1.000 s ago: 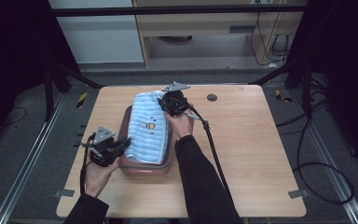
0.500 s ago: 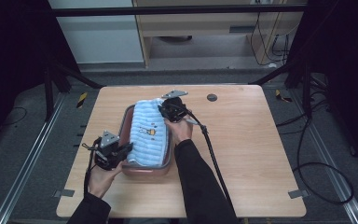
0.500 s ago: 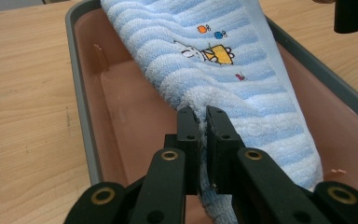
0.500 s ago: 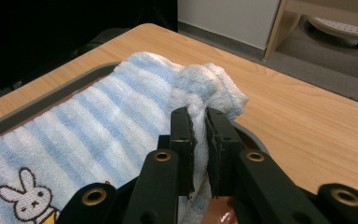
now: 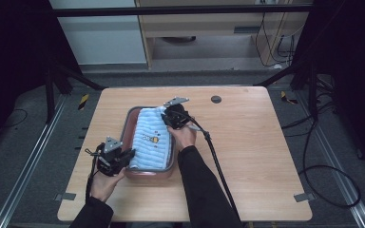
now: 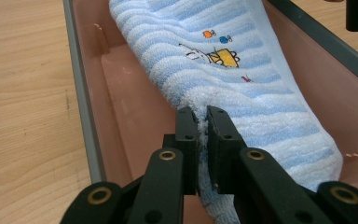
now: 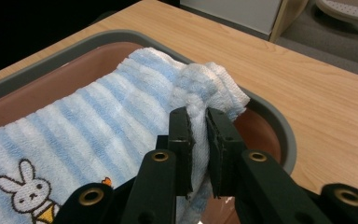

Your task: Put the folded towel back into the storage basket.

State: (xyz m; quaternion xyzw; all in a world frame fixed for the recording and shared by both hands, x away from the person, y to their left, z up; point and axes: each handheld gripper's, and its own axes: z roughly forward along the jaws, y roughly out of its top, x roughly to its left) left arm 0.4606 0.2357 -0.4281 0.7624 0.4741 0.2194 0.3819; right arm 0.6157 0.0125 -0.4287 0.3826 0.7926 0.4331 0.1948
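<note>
Table (image 5: 266, 156): pale wood-grain top with rounded corners; from the tray, wide bare board runs to 3 o'clock and a narrower strip to 9 o'clock.
Tray (image 5: 129, 124): a rounded oblong tub, grey rim and smooth pinkish-brown inside, its long axis running 12 to 6 o'clock, left of the table's middle.
Tray walls: in the left gripper view the wall (image 6: 81, 116) stands just beside your jaws, with bare tray floor between wall and towel.
Towel (image 5: 149, 137): soft ribbed terry in light blue and white stripes, lying lengthwise in the tray and covering most of its floor.
Towel print: a small rabbit with a yellow shape, near mid-length (image 6: 212, 55); the rabbit shows again in the right gripper view (image 7: 30, 189).
Left gripper (image 5: 129, 154): you hold it at the tray's 7 o'clock corner; its jaws are closed on the towel's fluffy near edge (image 6: 203, 122).
Right gripper (image 5: 167, 117): you hold it at the tray's 1 o'clock corner; its jaws are pinched on a bunched knot of the towel's far end (image 7: 199, 128), which is lifted over the rim (image 7: 279, 135).
Cable (image 5: 216, 164): black, trailing from your right gripper across the board toward 5 o'clock.
Hole (image 5: 216, 99): a small dark round one in the board, at 2 o'clock from the tray, well apart from it.
</note>
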